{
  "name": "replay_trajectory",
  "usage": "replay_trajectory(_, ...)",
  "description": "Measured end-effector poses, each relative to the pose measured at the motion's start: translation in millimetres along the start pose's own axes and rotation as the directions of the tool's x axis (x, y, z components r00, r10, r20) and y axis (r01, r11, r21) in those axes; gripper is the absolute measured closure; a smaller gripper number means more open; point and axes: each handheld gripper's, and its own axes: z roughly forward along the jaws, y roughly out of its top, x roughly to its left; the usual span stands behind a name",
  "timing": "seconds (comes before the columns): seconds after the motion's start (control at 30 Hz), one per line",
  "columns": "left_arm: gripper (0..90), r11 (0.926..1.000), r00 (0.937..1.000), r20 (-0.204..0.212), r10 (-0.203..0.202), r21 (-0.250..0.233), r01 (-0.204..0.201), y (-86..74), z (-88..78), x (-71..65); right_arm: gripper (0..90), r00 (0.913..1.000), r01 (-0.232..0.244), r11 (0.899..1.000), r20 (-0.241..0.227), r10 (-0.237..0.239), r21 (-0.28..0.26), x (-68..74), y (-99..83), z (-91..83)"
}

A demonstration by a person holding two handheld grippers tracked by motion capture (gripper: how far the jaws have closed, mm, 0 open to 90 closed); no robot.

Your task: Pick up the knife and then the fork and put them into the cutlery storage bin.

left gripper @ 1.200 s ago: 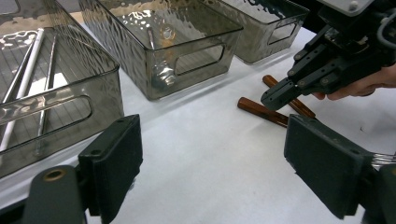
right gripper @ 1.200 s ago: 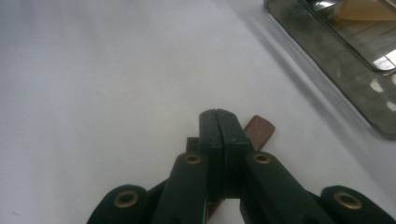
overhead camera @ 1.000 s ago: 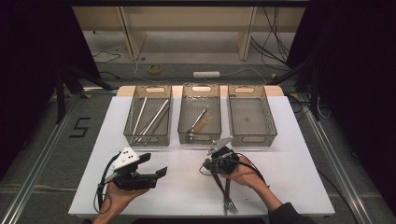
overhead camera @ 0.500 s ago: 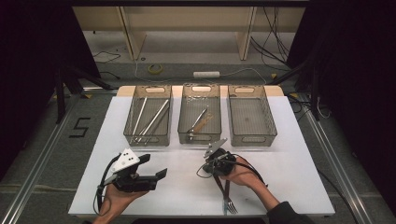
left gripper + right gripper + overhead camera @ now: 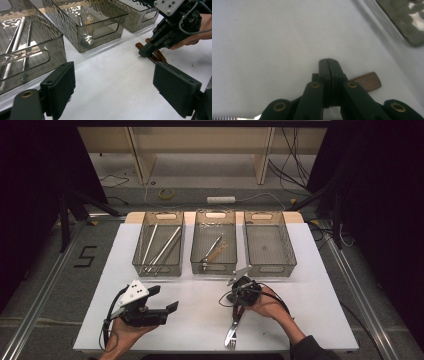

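Item: wooden-handled steel cutlery, a fork and a knife [image 5: 233,330], lying together on the white bench [image 5: 310,285] at 5 o'clock, handles toward 12.

Right gripper [image 5: 239,306]: jaws fully closed over the brown handle ends [image 5: 368,82]; whether they pinch a handle cannot be told.

Left gripper [image 5: 162,299]: at 7 o'clock, jaws wide, empty.

Risk: a lift may drag or drop one piece, since both lie touching under one narrow bite.

Three smoky clear plastic bins [image 5: 215,247] stand at 12.

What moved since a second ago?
Hardly anything. The right gripper stays shut over the cutlery on the table; whether it grips a piece is unclear. The left gripper stays open, holding nothing. The bins look unchanged.
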Motion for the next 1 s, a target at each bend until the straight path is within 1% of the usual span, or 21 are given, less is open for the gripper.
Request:
replay_trajectory(0.03, 17.5, 1.0, 1.0, 0.0, -0.001, 0.0, 0.001, -0.1, 0.3, -0.2, 90.0, 0.9998, -0.017, 1.0, 0.006, 0.017, -0.002, -0.8, -1.6, -1.0)
replay_trajectory(0.1, 17.5, 1.0, 1.0, 0.001, 0.0, 0.003, 0.0, -0.2, 0.4, -0.3, 90.0, 0.9999, -0.01, 1.0, 0.01, 0.01, 0.004, -4.3, -5.2, -3.6)
replay_trajectory(0.17, 17.5, 1.0, 1.0, 0.001, 0.001, 0.003, -0.001, -0.1, 0.3, -0.7, 90.0, 0.9995, -0.031, 0.999, 0.007, 0.031, 0.014, -6.6, -8.7, -6.8)
replay_trajectory(0.2, 17.5, 1.0, 1.0, 0.001, 0.003, 0.002, -0.003, -0.1, 0.2, -0.5, 90.0, 0.9995, -0.03, 0.999, 0.012, 0.03, 0.016, -8.0, -10.8, -8.0)
replay_trajectory(0.23, 17.5, 1.0, 1.0, 0.001, 0.002, 0.002, -0.002, -0.1, 0.2, -0.4, 90.0, 0.9983, -0.057, 0.998, 0.012, 0.056, 0.017, -8.1, -12.5, -9.7)
replay_trajectory(0.27, 17.5, 1.0, 1.0, 0.001, 0.001, 0.002, -0.001, -0.2, 0.3, -0.3, 90.0, 0.9989, -0.047, 0.999, 0.011, 0.046, 0.023, -9.3, -15.0, -11.2)
replay_trajectory(0.37, 17.5, 1.0, 1.0, 0.002, -0.001, 0.004, 0.001, -0.3, 0.4, -0.5, 90.0, 0.9976, -0.067, 0.997, 0.015, 0.067, 0.031, -9.4, -20.2, -15.5)
replay_trajectory(0.43, 17.5, 1.0, 1.0, 0.001, 0.002, 0.003, -0.002, -0.3, 0.4, -0.3, 90.0, 0.9978, -0.063, 0.998, 0.023, 0.062, 0.032, -10.3, -23.9, -17.6)
replay_trajectory(0.5, 17.5, 1.0, 1.0, 0.0, 0.0, 0.002, 0.0, -0.3, 0.4, -0.2, 90.0, 0.9966, -0.079, 0.996, 0.025, 0.078, 0.038, -10.7, -27.5, -20.4)
replay_trajectory(0.67, 17.4, 1.0, 1.0, -0.001, 0.0, 0.002, 0.0, -0.4, 0.7, -0.1, 90.0, 0.995, -0.094, 0.995, 0.036, 0.093, 0.044, -11.1, -38.2, -28.0)
replay_trajectory(0.8, 17.3, 1.0, 1.0, -0.002, -0.001, 0.002, 0.002, -0.3, 0.8, 0.0, 90.0, 0.9942, -0.103, 0.994, 0.034, 0.102, 0.041, -11.2, -46.7, -33.5)
replay_trajectory(1.0, 17.3, 1.0, 1.0, -0.004, 0.001, 0.003, -0.001, -0.3, 1.0, -0.2, 90.0, 0.9933, -0.114, 0.992, 0.023, 0.113, 0.044, -7.2, -54.9, -40.8)
